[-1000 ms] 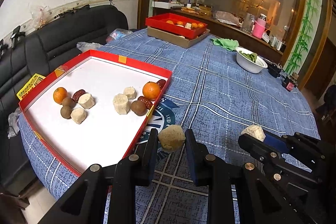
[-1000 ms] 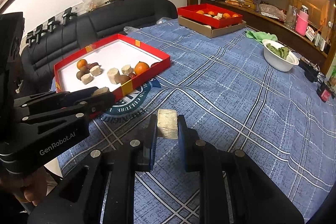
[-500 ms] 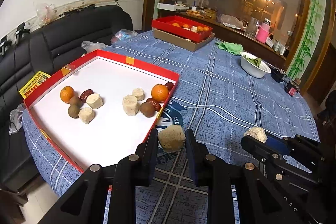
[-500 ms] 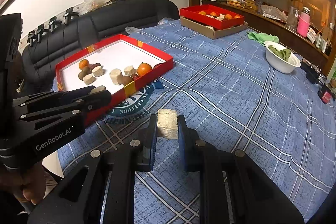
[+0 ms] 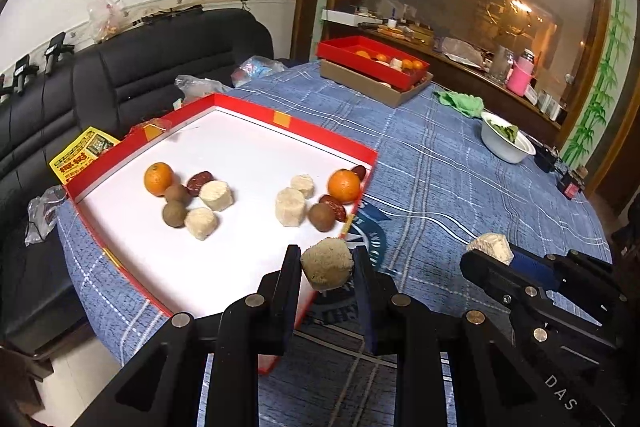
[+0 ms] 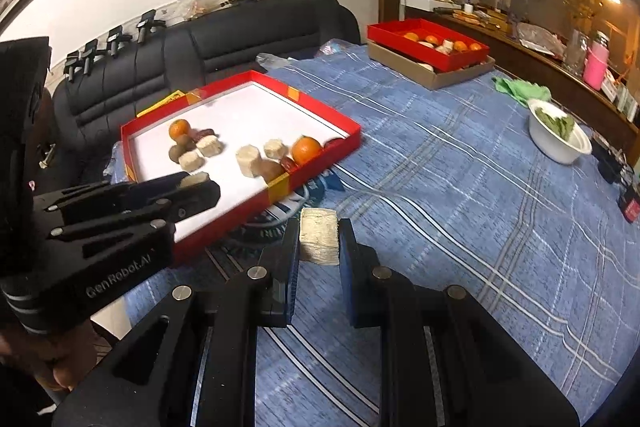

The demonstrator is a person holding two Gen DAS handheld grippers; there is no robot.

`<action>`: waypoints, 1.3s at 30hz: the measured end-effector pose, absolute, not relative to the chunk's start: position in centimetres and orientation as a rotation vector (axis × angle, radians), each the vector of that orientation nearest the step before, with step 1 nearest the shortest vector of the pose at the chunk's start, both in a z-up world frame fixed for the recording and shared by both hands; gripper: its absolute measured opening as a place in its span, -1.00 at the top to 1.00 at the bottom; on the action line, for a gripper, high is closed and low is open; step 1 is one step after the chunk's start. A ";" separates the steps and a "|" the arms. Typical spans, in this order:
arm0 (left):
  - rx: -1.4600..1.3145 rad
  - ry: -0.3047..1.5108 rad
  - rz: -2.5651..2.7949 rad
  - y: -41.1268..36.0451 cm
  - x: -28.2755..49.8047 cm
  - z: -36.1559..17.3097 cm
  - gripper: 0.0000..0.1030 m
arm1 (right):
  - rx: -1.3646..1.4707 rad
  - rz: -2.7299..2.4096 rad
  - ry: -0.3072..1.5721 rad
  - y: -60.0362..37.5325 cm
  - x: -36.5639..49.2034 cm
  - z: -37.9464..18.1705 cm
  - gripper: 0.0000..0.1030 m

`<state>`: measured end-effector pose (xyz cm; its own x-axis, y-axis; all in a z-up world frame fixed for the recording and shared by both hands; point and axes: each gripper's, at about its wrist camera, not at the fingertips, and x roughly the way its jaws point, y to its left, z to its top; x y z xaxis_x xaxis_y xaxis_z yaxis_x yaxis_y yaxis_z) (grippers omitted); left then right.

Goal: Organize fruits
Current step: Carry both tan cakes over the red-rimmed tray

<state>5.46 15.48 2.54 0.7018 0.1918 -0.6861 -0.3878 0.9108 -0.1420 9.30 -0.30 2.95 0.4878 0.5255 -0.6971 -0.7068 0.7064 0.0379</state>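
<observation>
My left gripper is shut on a pale sugarcane chunk, held above the near right corner of the red tray. The tray holds two groups of fruit: an orange, brown fruits, a red date and pale chunks on the left, and an orange with similar pieces on the right. My right gripper is shut on another pale sugarcane chunk, held over the blue cloth just right of the tray. Each gripper shows in the other's view.
The blue checked tablecloth covers the table. A second red tray of fruit on a cardboard box stands at the far side. A white bowl with greens and a green cloth lie to the right. A black sofa is on the left.
Both grippers have moved left and forward toward the red tray, each still holding its chunk. The left gripper now hangs over the tray's near corner.
</observation>
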 end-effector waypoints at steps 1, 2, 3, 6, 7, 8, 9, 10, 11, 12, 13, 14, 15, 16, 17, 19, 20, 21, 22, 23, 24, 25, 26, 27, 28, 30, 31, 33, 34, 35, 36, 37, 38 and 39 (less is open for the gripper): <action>-0.288 0.724 0.333 15.8 5.4 2.5 0.52 | -0.271 0.766 0.744 0.1 9.3 3.0 0.66; -0.291 0.723 0.340 16.1 5.4 2.5 0.52 | -0.274 0.771 0.743 0.4 9.4 3.1 0.66; -0.293 0.723 0.347 16.5 5.4 2.5 0.52 | -0.277 0.778 0.742 0.9 9.4 3.1 0.66; -0.301 0.723 0.373 17.7 5.4 2.4 0.52 | -0.284 0.792 0.739 2.2 9.6 3.3 0.66; -0.305 0.722 0.383 18.3 5.4 2.3 0.52 | -0.287 0.798 0.738 2.7 9.7 3.3 0.66; -0.308 0.722 0.391 18.6 5.4 2.3 0.52 | -0.291 0.803 0.734 3.2 9.9 3.4 0.66; -0.311 0.722 0.401 19.1 5.5 2.2 0.52 | -0.294 0.804 0.732 3.6 10.0 3.5 0.66; -0.312 0.723 0.410 19.5 5.5 2.2 0.52 | -0.295 0.808 0.732 4.2 10.3 3.5 0.66; -0.316 0.725 0.420 20.1 5.6 2.1 0.52 | -0.295 0.810 0.731 4.6 10.5 3.6 0.66; -0.319 0.726 0.426 20.4 5.6 2.0 0.52 | -0.296 0.811 0.730 5.1 10.8 3.6 0.66; -0.319 0.728 0.434 20.8 5.7 1.9 0.52 | -0.297 0.812 0.728 5.8 11.1 3.7 0.66; -0.319 0.731 0.442 21.1 5.9 1.8 0.52 | -0.296 0.814 0.731 6.4 11.5 3.7 0.66; -0.320 0.734 0.449 21.4 6.0 1.7 0.52 | -0.296 0.817 0.734 6.8 11.8 3.7 0.66; -0.323 0.736 0.456 21.8 6.1 1.6 0.52 | -0.299 0.821 0.734 7.6 12.1 3.7 0.66; -0.323 0.736 0.462 22.1 6.2 1.6 0.52 | -0.301 0.824 0.733 8.2 12.4 3.7 0.66; -0.323 0.738 0.475 22.7 6.5 1.5 0.52 | -0.307 0.832 0.740 9.3 12.9 3.6 0.66; -0.323 0.740 0.480 23.0 6.6 1.5 0.52 | -0.313 0.836 0.742 10.0 13.3 3.4 0.66; -0.321 0.739 0.487 23.3 6.8 1.5 0.52 | -0.316 0.837 0.747 10.7 13.6 3.2 0.66; -0.317 0.738 0.496 23.6 7.0 1.5 0.52 | -0.319 0.839 0.754 11.3 14.0 3.0 0.66; -0.316 0.739 0.503 24.0 7.2 1.5 0.52 | -0.322 0.840 0.759 11.8 14.3 2.8 0.66; -0.317 0.741 0.508 24.3 7.3 1.4 0.52 | -0.325 0.839 0.764 12.4 14.7 2.6 0.66; -0.320 0.744 0.515 24.7 7.6 1.4 0.52 | -0.326 0.838 0.769 12.7 14.9 2.4 0.66; -0.324 0.746 0.521 25.0 7.8 1.4 0.52 | -0.327 0.837 0.778 13.2 15.3 2.1 0.66; -0.323 0.747 0.527 25.4 8.0 1.3 0.52 | -0.329 0.835 0.785 13.6 15.7 1.9 0.66; -0.322 0.746 0.533 25.7 8.2 1.3 0.52 | -0.330 0.832 0.789 13.9 15.9 1.7 0.66; -0.325 0.750 0.540 26.3 8.6 1.2 0.52 | -0.335 0.828 0.803 14.7 16.6 1.2 0.66; -0.326 0.750 0.544 26.5 8.7 1.1 0.52 | -0.337 0.826 0.807 15.0 16.9 1.0 0.66; -0.327 0.754 0.550 26.9 9.1 1.0 0.52 | -0.341 0.822 0.817 15.5 17.4 0.7 0.66; -0.329 0.756 0.553 27.2 9.3 0.9 0.52 | -0.343 0.819 0.820 15.8 17.6 0.6 0.66; -0.330 0.757 0.556 27.4 9.5 0.9 0.52 | -0.343 0.816 0.824 16.1 17.9 0.5 0.66; -0.333 0.759 0.561 27.7 9.6 0.8 0.52 | -0.343 0.814 0.827 16.3 18.2 0.4 0.66; -0.337 0.759 0.565 27.9 9.7 0.8 0.52 | -0.344 0.812 0.831 16.5 18.4 0.3 0.66; -0.341 0.759 0.569 28.1 9.7 0.8 0.52 | -0.346 0.811 0.834 16.8 18.6 0.2 0.66; -0.341 0.759 0.573 28.3 9.8 0.8 0.53 | -0.350 0.810 0.836 17.0 18.8 0.1 0.66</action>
